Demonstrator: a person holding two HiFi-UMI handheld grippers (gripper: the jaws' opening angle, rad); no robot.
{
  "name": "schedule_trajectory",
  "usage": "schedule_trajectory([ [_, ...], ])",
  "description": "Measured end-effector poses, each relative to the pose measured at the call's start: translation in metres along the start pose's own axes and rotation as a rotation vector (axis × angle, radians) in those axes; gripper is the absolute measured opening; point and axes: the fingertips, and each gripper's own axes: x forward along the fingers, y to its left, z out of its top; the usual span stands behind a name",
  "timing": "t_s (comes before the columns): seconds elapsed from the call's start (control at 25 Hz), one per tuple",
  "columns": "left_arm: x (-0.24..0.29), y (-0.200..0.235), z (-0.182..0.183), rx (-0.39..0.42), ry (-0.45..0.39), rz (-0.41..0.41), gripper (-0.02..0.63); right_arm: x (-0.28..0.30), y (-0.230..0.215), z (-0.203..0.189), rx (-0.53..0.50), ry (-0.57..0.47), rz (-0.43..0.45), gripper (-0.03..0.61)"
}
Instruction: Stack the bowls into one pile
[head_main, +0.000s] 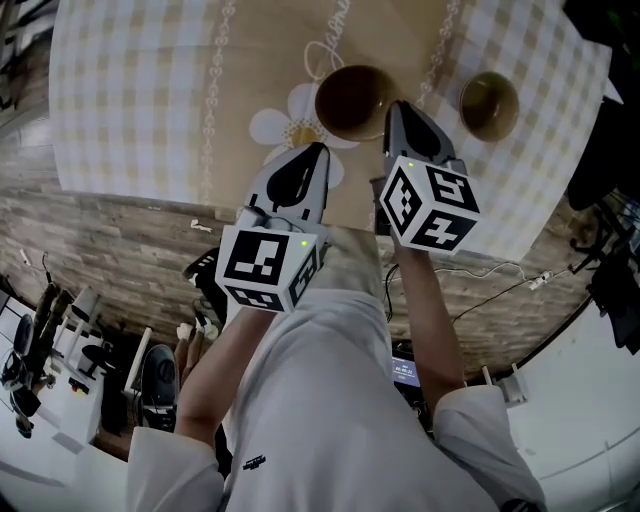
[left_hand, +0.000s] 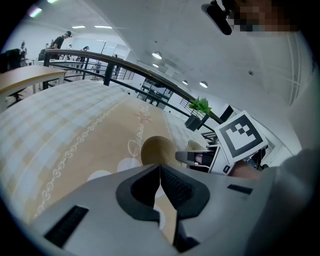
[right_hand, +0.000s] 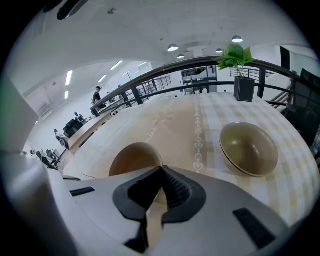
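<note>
Your left tool (left_hand: 160, 167) is pressed together: its two black pads meet along their length, with nothing between them. In the head view it hangs over the near edge of the counter (head_main: 130, 100), just short of a daisy print (head_main: 285, 122) on the checked cloth.

Your right tool (right_hand: 161, 171) is also pressed together, pad to pad, and holds nothing. Its tip sits right at the near right rim of the brown bowl (head_main: 355, 100). No view settles whether the two touch.

The brown bowl stands upright on the tan middle strip of the cloth, directly ahead of both tools. The olive bowl (head_main: 489, 103) stands upright to its right, on the checked part and well apart from it, so the two are not stacked.

The left gripper view shows your right tool from the side, with its marker cube (left_hand: 243, 134) facing the camera. That tool covers most of the olive bowl there. The right gripper view shows both bowls openly, the olive one complete. Only that view shows the potted plant (right_hand: 239, 70) past the far edge of the counter, in front of a dark railing (right_hand: 150, 75).

A line of cursive script (head_main: 335, 30) runs along the tan strip beyond the brown bowl. It starts with a looped "J", and you cannot read the rest. The cubes carry black-and-white square patterns and no letters.
</note>
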Motion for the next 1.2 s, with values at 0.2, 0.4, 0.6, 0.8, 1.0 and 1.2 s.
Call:
schedule_trajectory([
  [0.2,0.0,-0.011,0.0,0.005,-0.009,-0.001,0.025,-0.008,0.002,0.003,0.007,-0.002,0.035,0.038],
  [0.4,-0.002,-0.025,0.002,0.012,-0.022,0.001,0.025,-0.022,-0.004,0.008,0.022,-0.015,0.049,0.038],
  [0.6,-0.006,-0.039,0.009,0.022,-0.041,0.002,0.025,-0.037,-0.01,0.015,0.028,-0.027,0.062,0.038],
  [0.8,-0.006,-0.053,0.018,0.034,-0.059,-0.002,0.025,-0.051,-0.016,0.025,0.035,-0.051,0.073,0.038],
  [1.0,-0.004,-0.07,0.024,0.049,-0.065,-0.011,0.025,-0.065,-0.027,0.032,0.014,-0.072,0.073,0.038],
  [1.2,0.001,-0.089,0.031,0.068,-0.066,-0.029,0.025,-0.081,-0.048,0.041,0.023,-0.092,0.053,0.038],
])
